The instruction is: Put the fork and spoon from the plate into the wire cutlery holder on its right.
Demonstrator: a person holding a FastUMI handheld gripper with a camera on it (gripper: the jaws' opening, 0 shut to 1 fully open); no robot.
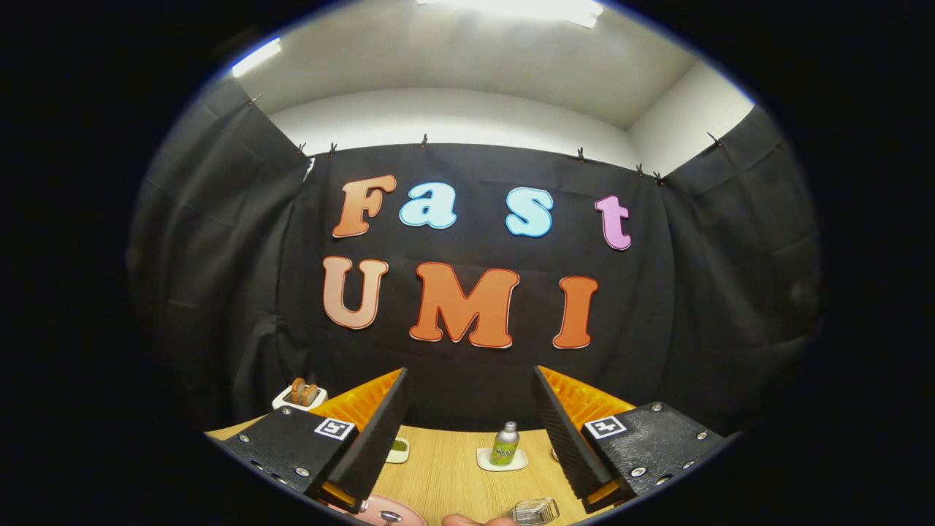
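my claw (467, 431) hangs released and empty above the table (445, 475), a green bottle (505, 443) on a coaster between its fingers, the pink plate (398, 511) and wire cutlery holder (535, 511) below.

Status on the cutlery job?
Nothing looks done. The gripper is open, holding nothing, raised above the table. A utensil tip lies on the pink plate; the wire holder looks empty, though partly cut off. Both pieces seem left.
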